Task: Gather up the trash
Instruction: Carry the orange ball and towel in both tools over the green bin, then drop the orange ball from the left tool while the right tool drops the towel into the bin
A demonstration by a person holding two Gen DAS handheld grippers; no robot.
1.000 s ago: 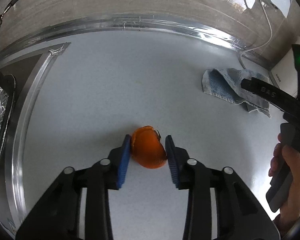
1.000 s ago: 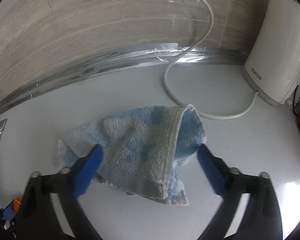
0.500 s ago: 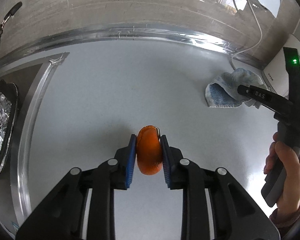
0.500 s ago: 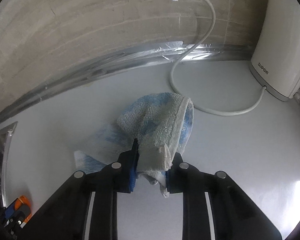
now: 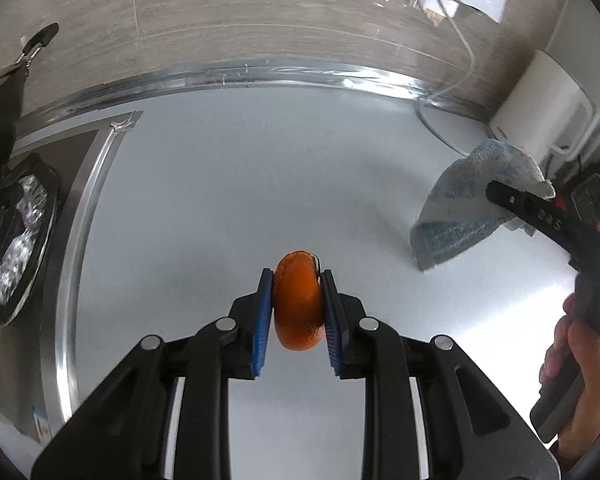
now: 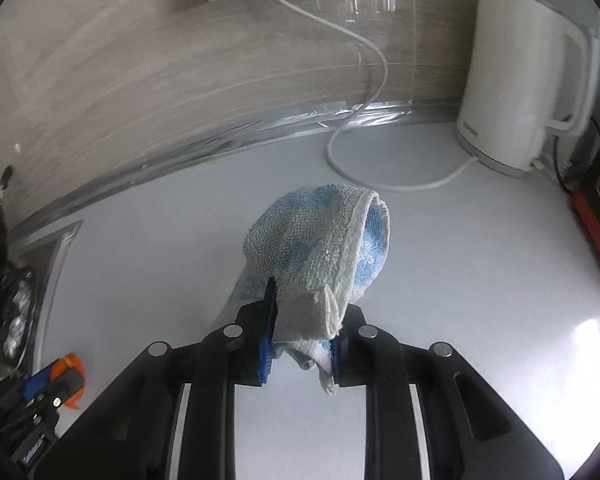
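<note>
my left gripper (image 5: 296, 304) is clamped on the orange peel (image 5: 299, 305), my right gripper (image 6: 302, 332) is clamped on the blue cloth (image 6: 320, 236) near the kettle (image 6: 520, 80).

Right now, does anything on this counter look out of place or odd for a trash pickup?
Yes. The right tool is shut on a blue and white cloth, which looks like a reusable rag rather than trash. The left tool grips an orange peel, as expected. Nothing looks spilled.
</note>
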